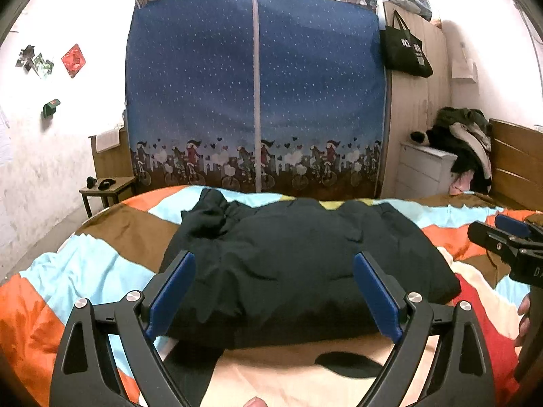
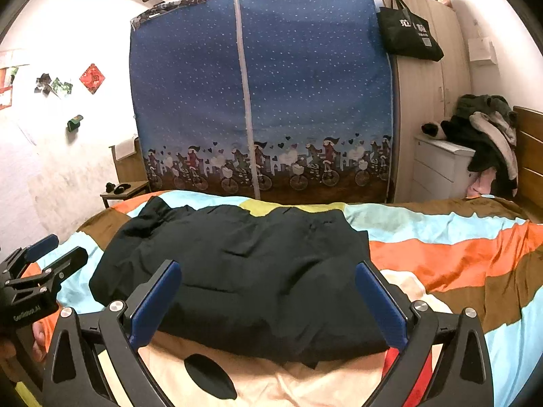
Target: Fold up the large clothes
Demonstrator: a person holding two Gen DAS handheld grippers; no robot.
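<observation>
Black garment [image 1: 298,264] lies bunched on bedspread [image 2: 441,257]; both grippers' fingers [image 1: 173,291] spread, empty.

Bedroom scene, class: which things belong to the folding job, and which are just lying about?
Job: black garment on the bed; left gripper and right gripper, both open.

Lying about: black tote bag; clothes heap; fabric wardrobe.
</observation>
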